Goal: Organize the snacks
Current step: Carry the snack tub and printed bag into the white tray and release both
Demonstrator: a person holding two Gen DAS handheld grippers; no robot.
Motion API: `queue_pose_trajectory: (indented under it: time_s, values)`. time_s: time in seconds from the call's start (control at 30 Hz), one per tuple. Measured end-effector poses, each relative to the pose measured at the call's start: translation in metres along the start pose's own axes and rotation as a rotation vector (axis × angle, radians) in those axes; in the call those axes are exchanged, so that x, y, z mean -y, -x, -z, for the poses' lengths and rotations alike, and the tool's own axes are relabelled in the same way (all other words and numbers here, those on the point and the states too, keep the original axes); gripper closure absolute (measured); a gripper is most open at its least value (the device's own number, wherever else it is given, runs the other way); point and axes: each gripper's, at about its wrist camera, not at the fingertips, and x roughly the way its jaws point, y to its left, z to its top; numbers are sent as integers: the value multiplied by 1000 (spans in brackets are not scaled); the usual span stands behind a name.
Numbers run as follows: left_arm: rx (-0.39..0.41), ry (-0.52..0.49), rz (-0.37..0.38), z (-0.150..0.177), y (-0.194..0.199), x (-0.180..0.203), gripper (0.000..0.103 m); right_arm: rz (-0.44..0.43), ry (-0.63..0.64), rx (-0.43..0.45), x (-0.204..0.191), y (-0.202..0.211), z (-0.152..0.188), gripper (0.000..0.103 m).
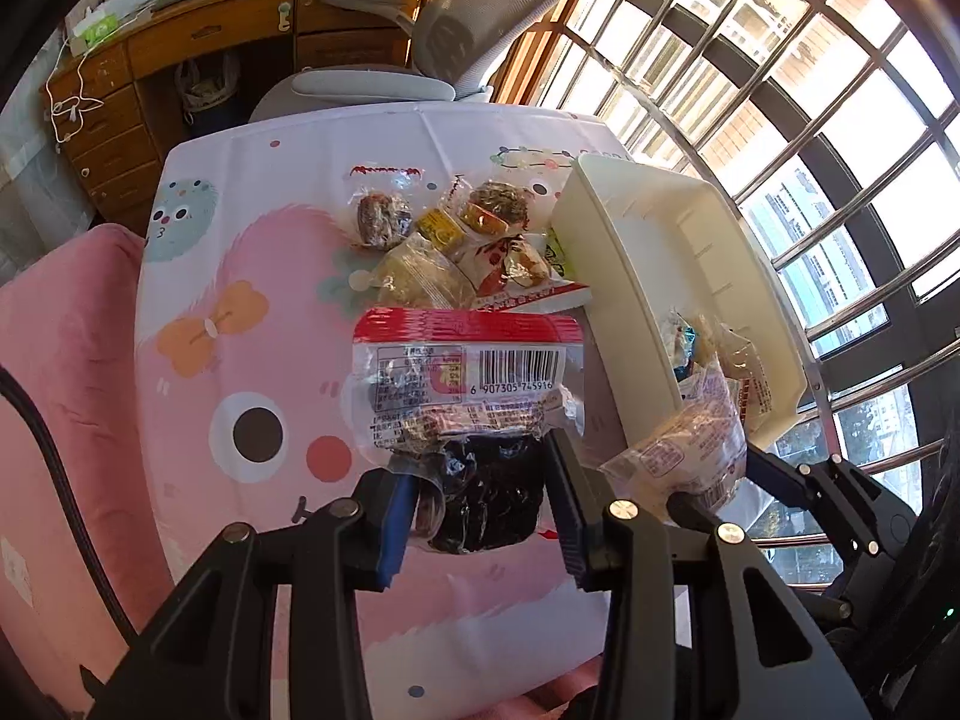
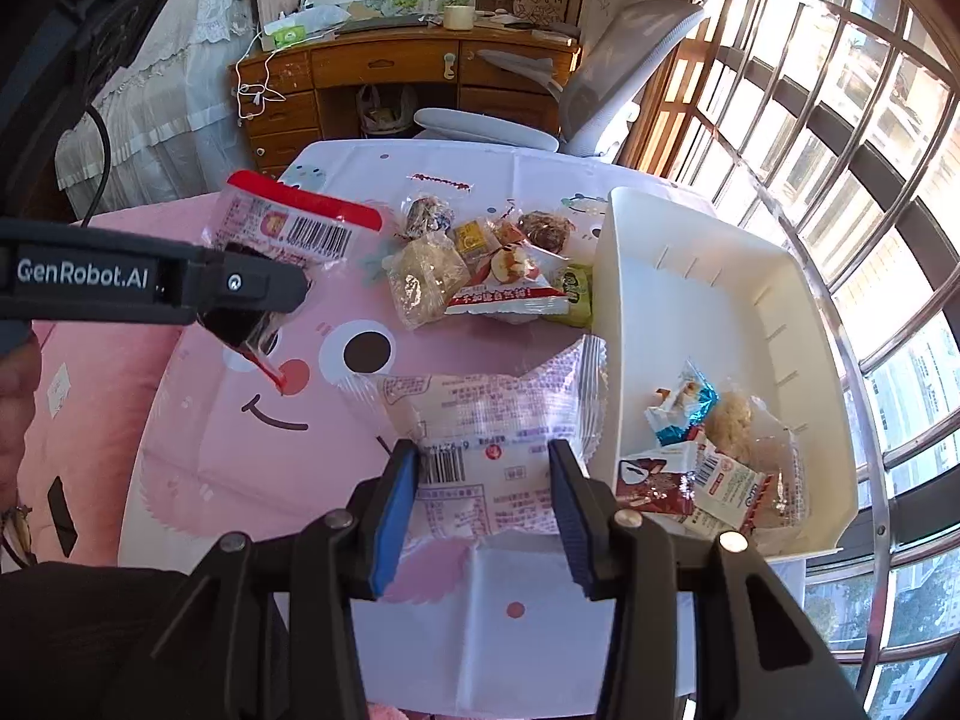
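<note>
Step in hand: two snack packets are carried above the table (image 2: pixel 198 468), each clamped in its own gripper; delivery into the white bin (image 2: pixel 708 300) is judged to come next.
Left gripper (image 1: pixel 480 498): clenched on a red-topped packet with a dark snack (image 1: pixel 474 396), which is held clear of the cartoon-printed tablecloth (image 1: pixel 240 276).
Right gripper (image 2: pixel 480 498): clenched on a clear packet with pink print (image 2: pixel 486 420), which is pinched near its lower edge, its free end pointing away from the camera.
Deciding relation: the bin lies to the right of both grippers; the right gripper is the nearer, its packet just beside the bin's left wall, while the left gripper is well apart, on the far side of it.
Bin axis: the long side runs away from the cameras, so the near end is met first.
Bin contents: several wrapped snacks (image 2: pixel 720 456) are gathered at the near end; the far end is bare.
Remaining work: a loose pile of snacks (image 2: pixel 480 264) lies on the cloth, just beside the bin's far left corner.
</note>
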Motion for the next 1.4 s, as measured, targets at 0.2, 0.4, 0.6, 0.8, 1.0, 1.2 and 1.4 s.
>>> queue_pose_trajectory:
  time_s: [0.2,0.4,0.6,0.8,1.0,1.2,1.4]
  values:
    - [-1,23,-4,4,-9,41,64,-13,28,19,46,11,2,59]
    - [14,29,-4,-4,-19,90,64,-38,54,37,99,19,10,58]
    - [35,21,5,-18,-34,139,64,-68,81,54,146,17,12,58]
    - [67,7,19,-37,-49,182,64,-78,105,80,187,11,9,58]
    - [83,-9,16,-59,-64,212,63,-89,88,88,218,5,2,58]
    - [104,-19,5,-81,-73,229,63,-109,49,114,238,0,-10,57]
    - [103,0,-2,-94,-76,231,25,-107,21,89,245,-9,-17,50]
